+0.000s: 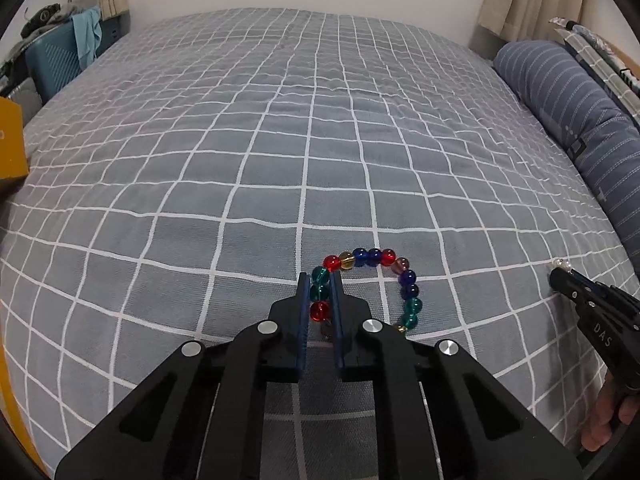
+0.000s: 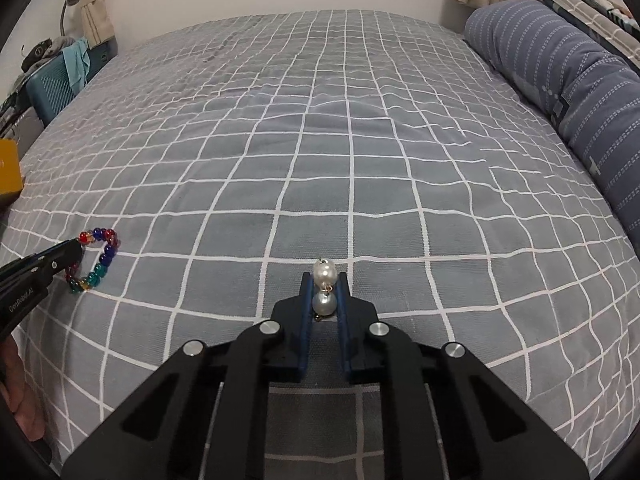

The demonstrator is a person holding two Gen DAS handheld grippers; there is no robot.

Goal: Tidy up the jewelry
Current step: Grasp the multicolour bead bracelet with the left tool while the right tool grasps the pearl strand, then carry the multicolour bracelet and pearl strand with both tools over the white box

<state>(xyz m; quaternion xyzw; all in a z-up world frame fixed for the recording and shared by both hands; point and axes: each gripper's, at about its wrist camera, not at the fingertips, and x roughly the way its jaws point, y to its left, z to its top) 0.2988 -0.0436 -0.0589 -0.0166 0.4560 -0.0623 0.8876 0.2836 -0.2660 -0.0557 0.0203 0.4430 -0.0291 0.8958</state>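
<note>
Left wrist view: left gripper has its blue-padded fingers drawn in narrow on one side of the beaded bracelet. Two green beads and a red bead sit between the pads. The rest of the loop, red, amber, blue, purple and teal beads, curves out to the right of the fingers over the grey checked bedspread. Can't tell whether the loop rests on the fabric or hangs just above it. At the right edge the right gripper shows side-on, with something small and pale at its tip, too tiny to read here. Part of a hand shows below it. A blue striped bolster runs along the right edge of the bed, and a yellow box sits at the left edge.

Right wrist view: the right gripper pinches a pearl piece, two white pearls joined by a small gold link. The lower pearl sits between the pads and the upper one pokes past the fingertips. This view shows what the other could not. The left gripper comes in from the left edge, with the bracelet at its tip, well apart from the pearls. The bracelet's whole ring shows here, including the part near the fingers.
</note>
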